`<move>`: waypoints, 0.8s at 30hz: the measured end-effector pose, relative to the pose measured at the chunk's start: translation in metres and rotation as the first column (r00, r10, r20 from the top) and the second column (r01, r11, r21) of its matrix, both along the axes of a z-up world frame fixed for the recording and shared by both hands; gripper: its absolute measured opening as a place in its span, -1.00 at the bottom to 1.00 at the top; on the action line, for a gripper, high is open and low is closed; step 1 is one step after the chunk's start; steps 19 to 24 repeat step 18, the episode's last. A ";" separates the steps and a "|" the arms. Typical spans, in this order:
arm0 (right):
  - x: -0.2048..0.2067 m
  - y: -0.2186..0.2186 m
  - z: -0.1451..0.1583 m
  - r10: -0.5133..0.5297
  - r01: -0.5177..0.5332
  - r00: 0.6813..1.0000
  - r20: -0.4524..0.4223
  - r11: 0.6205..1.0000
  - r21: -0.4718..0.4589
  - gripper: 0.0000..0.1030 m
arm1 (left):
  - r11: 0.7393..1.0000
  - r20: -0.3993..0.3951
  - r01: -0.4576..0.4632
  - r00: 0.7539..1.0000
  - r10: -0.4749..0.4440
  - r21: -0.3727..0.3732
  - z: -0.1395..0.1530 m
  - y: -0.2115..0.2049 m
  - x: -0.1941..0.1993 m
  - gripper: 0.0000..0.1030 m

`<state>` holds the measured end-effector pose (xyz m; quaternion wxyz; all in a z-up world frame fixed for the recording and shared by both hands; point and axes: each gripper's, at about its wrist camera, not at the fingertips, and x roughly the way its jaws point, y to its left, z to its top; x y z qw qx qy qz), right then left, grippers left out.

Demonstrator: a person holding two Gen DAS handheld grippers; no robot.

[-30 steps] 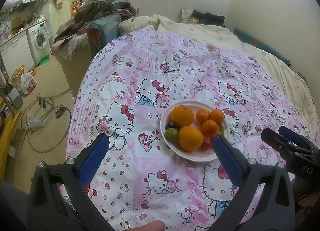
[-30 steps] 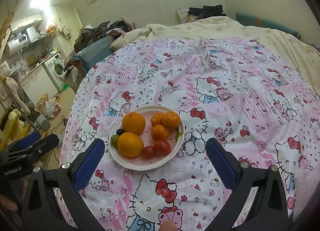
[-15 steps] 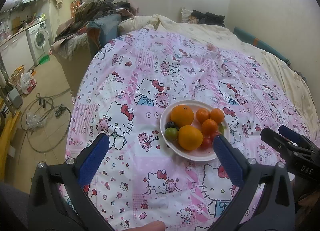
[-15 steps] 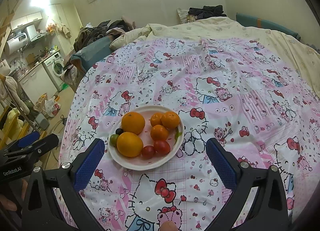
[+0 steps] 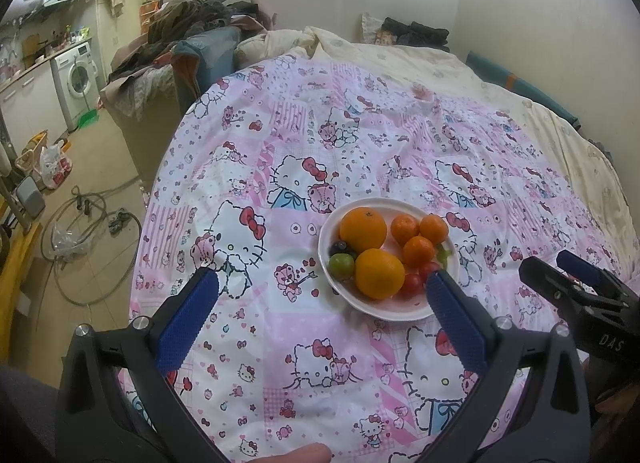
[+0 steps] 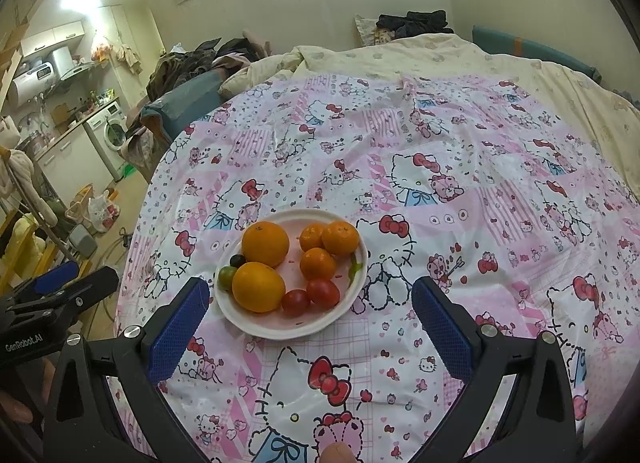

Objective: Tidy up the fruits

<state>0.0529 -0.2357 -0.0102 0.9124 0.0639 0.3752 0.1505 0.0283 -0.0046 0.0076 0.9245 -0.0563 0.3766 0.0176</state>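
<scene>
A white plate [image 5: 394, 313] [image 6: 276, 329] sits on a pink cartoon-print bedspread. It holds two big oranges [image 5: 363, 229] [image 6: 258, 286], three small tangerines [image 5: 418, 250] [image 6: 317, 263], two red cherry tomatoes [image 6: 323, 293], a green one [image 5: 341, 266] [image 6: 227, 277] and a dark one [image 6: 237, 260]. My left gripper [image 5: 318, 283] is open and empty, above the bedspread just left of the plate. My right gripper [image 6: 310, 295] is open and empty, its jaws either side of the plate's near half. Each gripper shows at the other view's edge [image 5: 576, 283] [image 6: 60, 283].
The bedspread [image 5: 360, 135] covers the near part of a bed with a cream quilt [image 6: 440, 55] behind. Left of the bed the floor holds cables [image 5: 80, 223], bags and a washing machine [image 5: 78, 75]. Clothes are piled by the bed's far left corner [image 5: 180, 31].
Both grippers have drifted very slightly; the plate sits a touch lower in the right wrist view. Nothing was gripped or released.
</scene>
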 end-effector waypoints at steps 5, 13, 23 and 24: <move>0.001 0.000 -0.001 0.001 -0.001 1.000 -0.003 1.000 0.001 1.00 | 1.000 -0.001 0.001 1.000 -0.001 -0.001 0.000 0.000 0.000 0.99; 0.002 0.000 -0.002 0.000 0.000 1.000 -0.006 1.000 -0.003 1.00 | 1.000 -0.002 0.001 1.000 -0.001 -0.001 -0.001 -0.001 0.000 0.99; 0.002 0.000 -0.003 0.001 -0.001 1.000 -0.004 1.000 -0.004 1.00 | 1.000 -0.002 0.003 1.000 -0.003 0.000 -0.003 -0.002 -0.001 0.99; 0.002 0.000 -0.003 0.001 -0.001 1.000 -0.004 1.000 -0.004 1.00 | 1.000 -0.002 0.003 1.000 -0.003 0.000 -0.003 -0.002 -0.001 0.99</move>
